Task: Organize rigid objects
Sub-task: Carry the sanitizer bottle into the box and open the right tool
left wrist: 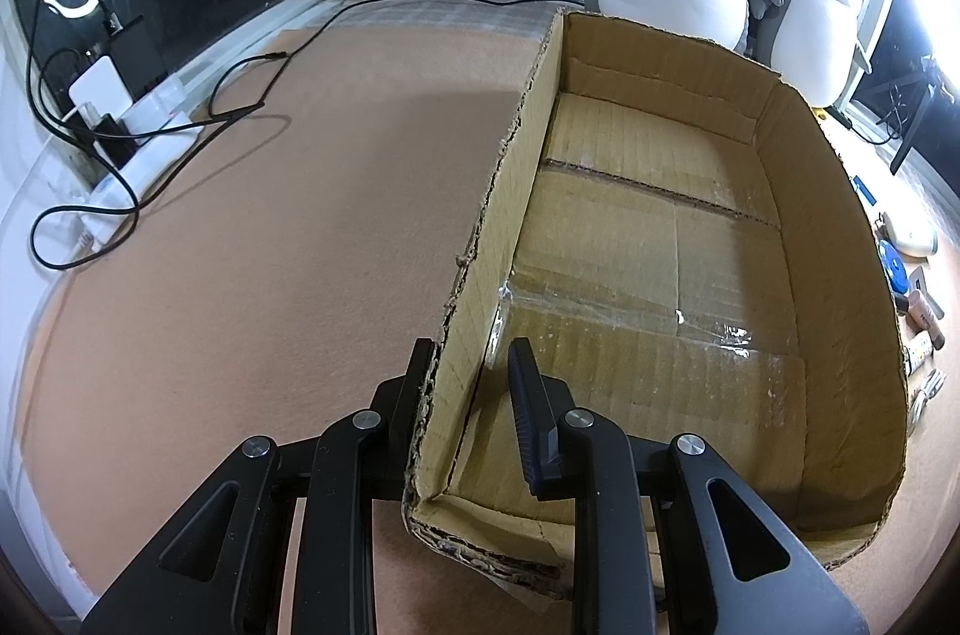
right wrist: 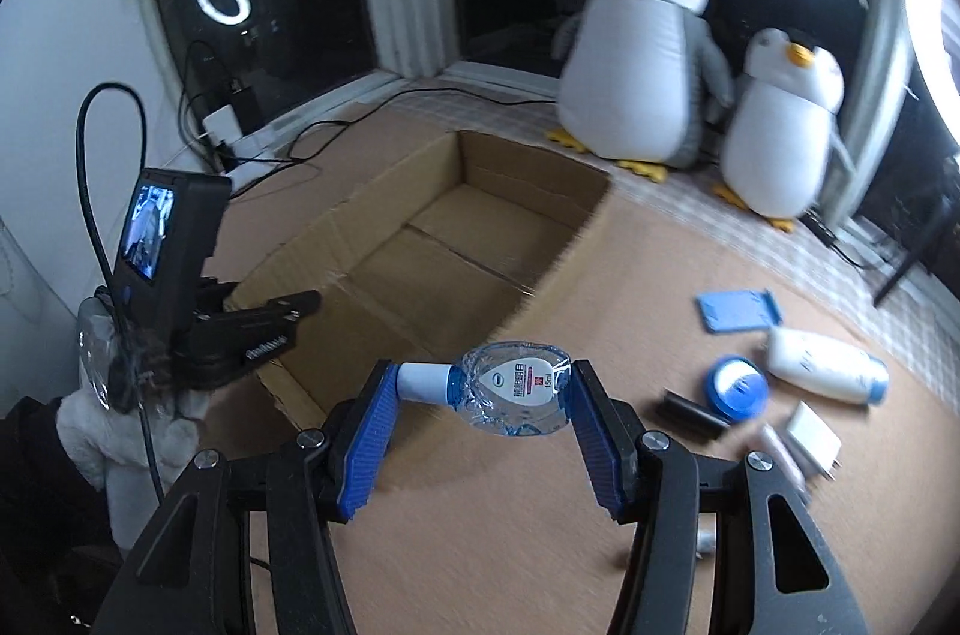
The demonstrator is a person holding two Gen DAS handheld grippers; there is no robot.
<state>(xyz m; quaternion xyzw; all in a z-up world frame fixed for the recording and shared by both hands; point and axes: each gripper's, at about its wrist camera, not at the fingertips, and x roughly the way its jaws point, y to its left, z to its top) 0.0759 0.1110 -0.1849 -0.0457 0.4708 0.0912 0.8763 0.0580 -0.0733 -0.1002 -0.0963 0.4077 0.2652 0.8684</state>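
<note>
An empty cardboard box (left wrist: pixel 834 227) lies open on the brown mat; it also shows in the right wrist view as the box (right wrist: pixel 336 239). My left gripper (left wrist: pixel 468 383) straddles the box's near-left wall: one finger outside against it, the other inside with a visible gap. From the right wrist view, the left gripper (right wrist: pixel 276 317) sits at that corner. My right gripper (right wrist: pixel 480 395) is shut on a small clear bottle (right wrist: pixel 516 389) with a white and blue cap, held lengthwise between the blue pads, just above the mat near the box's front right corner.
On the mat to the right lie a blue stand (right wrist: pixel 738 311), a white bottle (right wrist: pixel 828 365), a round blue tin (right wrist: pixel 738 386), a black cylinder (right wrist: pixel 690 413) and a white charger (right wrist: pixel 813 434). Two plush penguins (right wrist: pixel 636 59) stand behind the box. Cables (left wrist: pixel 180 119) trail at left.
</note>
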